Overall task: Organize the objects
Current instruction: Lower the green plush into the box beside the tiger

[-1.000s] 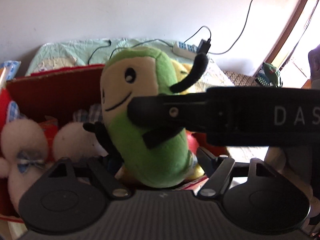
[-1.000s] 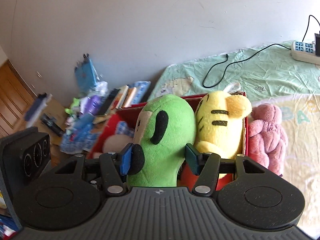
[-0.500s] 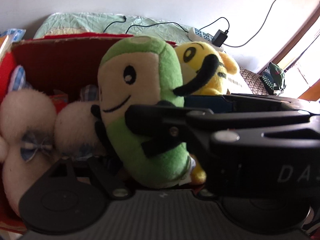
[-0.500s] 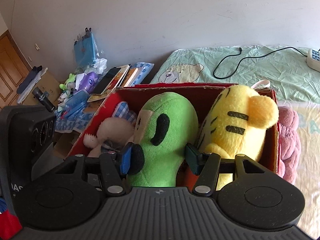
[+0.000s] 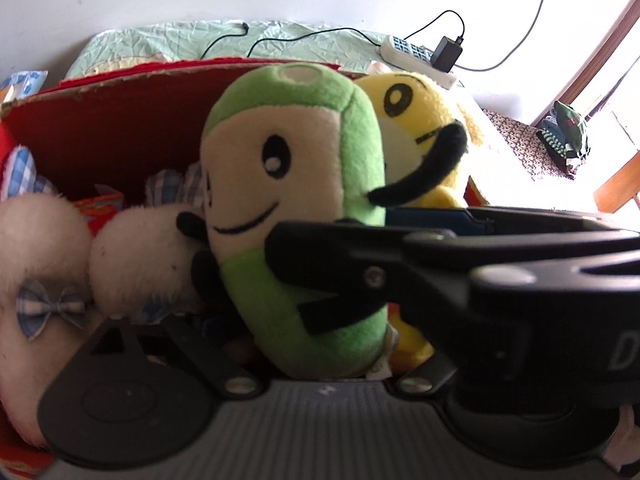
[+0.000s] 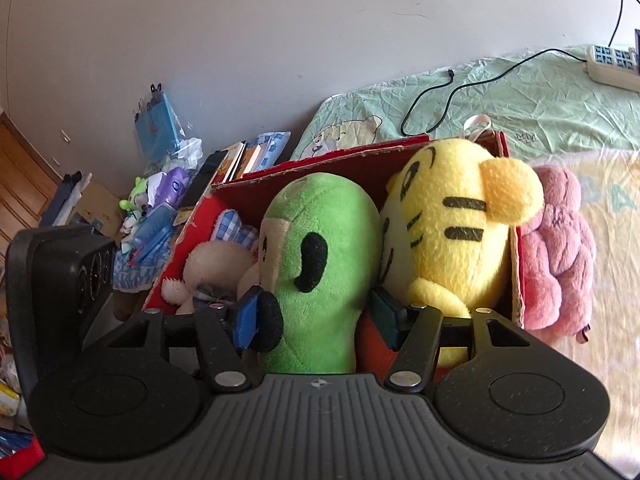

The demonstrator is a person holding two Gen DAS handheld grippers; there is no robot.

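the right gripper [image 6: 316,316] pinches the green plush toy [image 6: 320,264] between its jaws — upright in the red box [image 6: 320,164], touching the yellow plush toy [image 6: 460,224] beside it. left gripper's jaws — cannot tell.

Fuzzy cloth green plush [image 6: 320,280] and yellow plush [image 6: 456,224], raw-edged red cardboard box [image 6: 320,162], matt ribbed black plastic right gripper [image 6: 316,316], crinkled cloth bedsheet [image 6: 532,108].

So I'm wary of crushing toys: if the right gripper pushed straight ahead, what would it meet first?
The green plush, already between the right gripper's fingers; behind it probably the red box's back wall, though depth is unclear.
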